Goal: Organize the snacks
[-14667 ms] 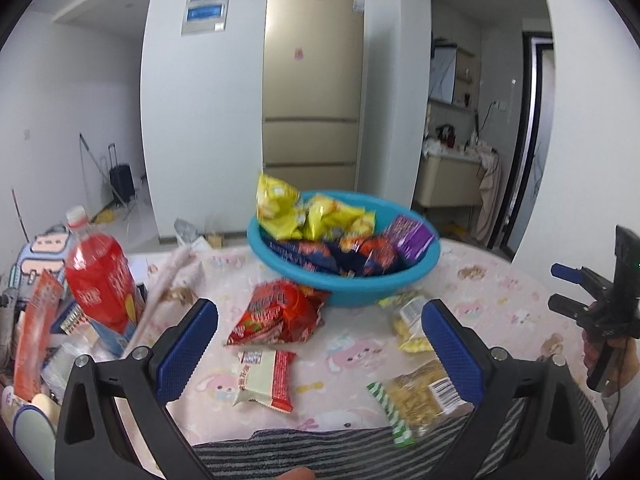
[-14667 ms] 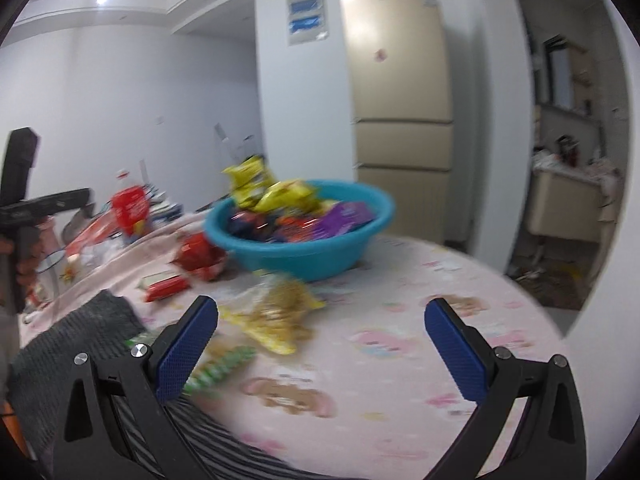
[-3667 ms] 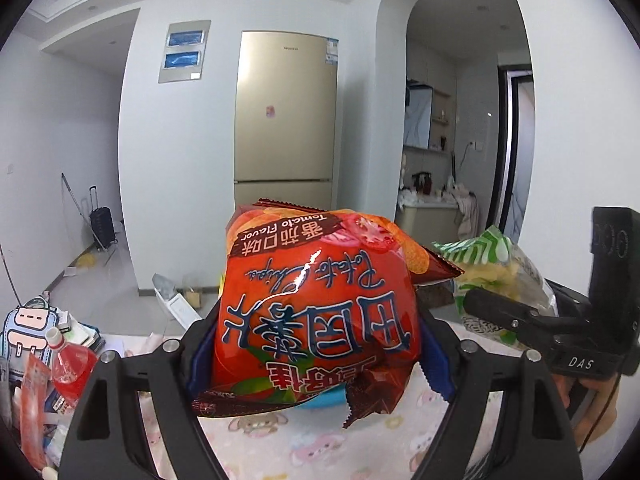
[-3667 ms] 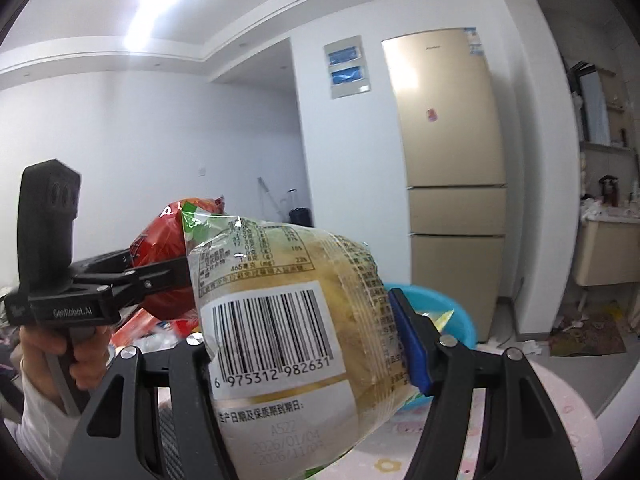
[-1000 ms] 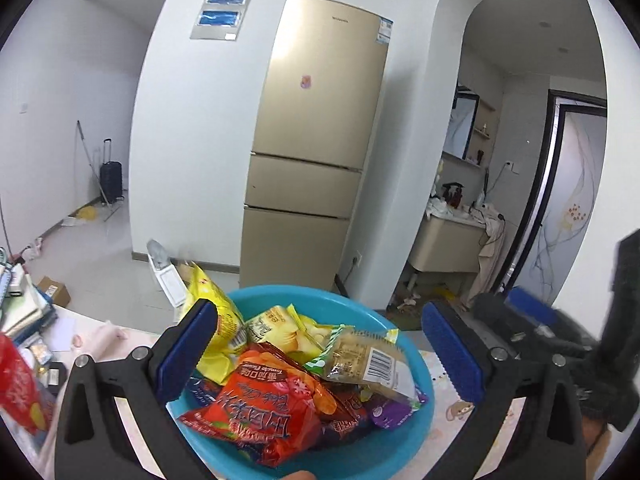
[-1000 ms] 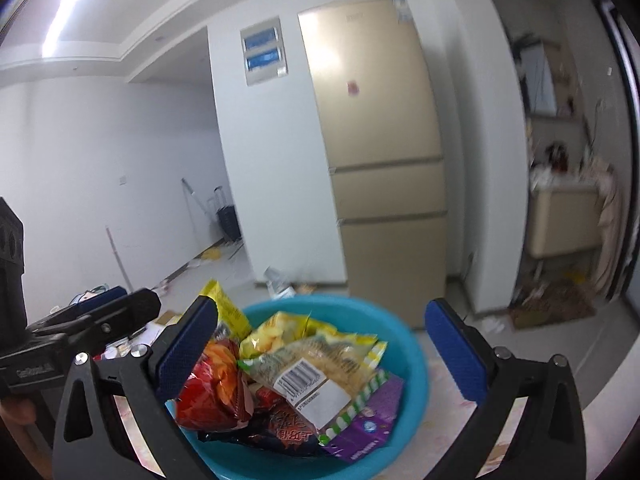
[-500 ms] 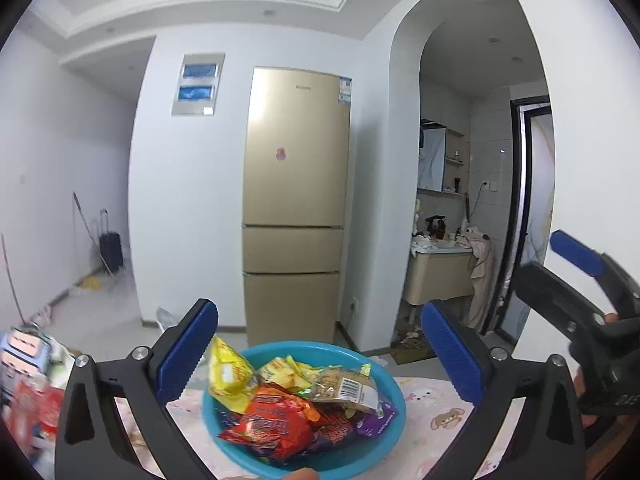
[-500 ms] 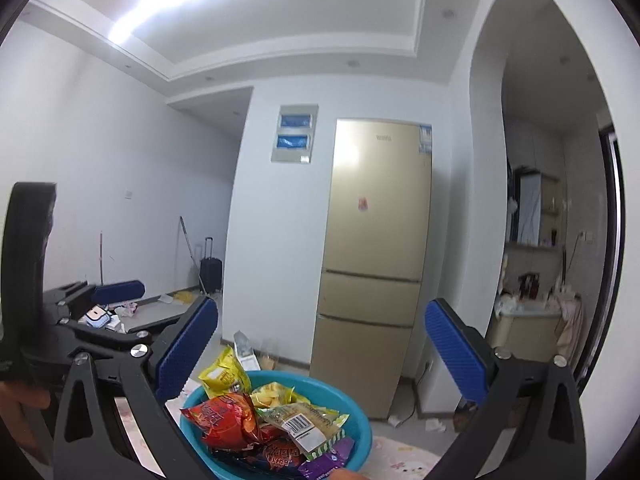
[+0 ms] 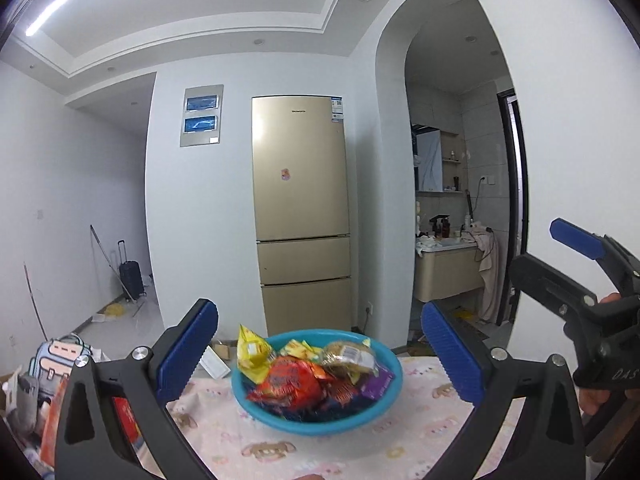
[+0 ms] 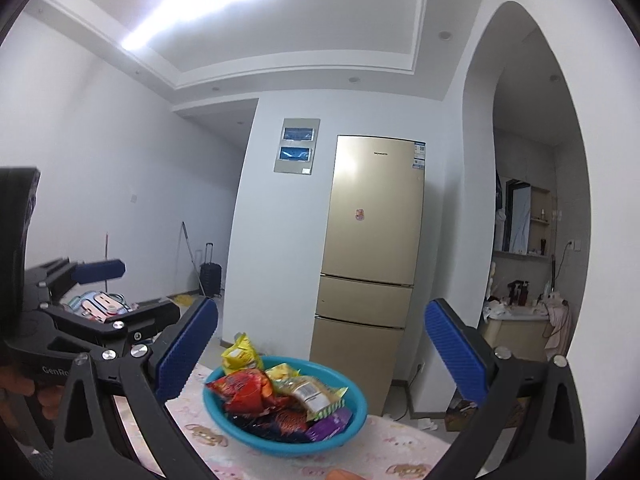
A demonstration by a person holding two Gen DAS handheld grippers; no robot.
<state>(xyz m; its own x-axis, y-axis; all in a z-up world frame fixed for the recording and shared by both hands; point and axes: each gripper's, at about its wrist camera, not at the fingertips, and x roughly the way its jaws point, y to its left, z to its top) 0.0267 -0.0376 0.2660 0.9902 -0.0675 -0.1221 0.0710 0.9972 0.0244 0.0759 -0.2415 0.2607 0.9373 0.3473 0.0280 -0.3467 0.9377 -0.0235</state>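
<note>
A blue basin stands on the pink patterned tablecloth and holds several snack packets: a red chip bag, a yellow bag, a clear barcode packet and a purple one. The basin also shows in the right wrist view, with the red bag and barcode packet on top. My left gripper is open and empty, held back from the basin and above the table. My right gripper is open and empty, likewise drawn back.
Clutter with a cartoon backpack and red packaging lies at the table's left. A gold fridge stands behind against the white wall. An arched doorway at the right leads to a washroom.
Both grippers, which had dropped the red bag and the barcode packet into the basin, have drawn further back and up; the basin looks smaller and lower in both views.
</note>
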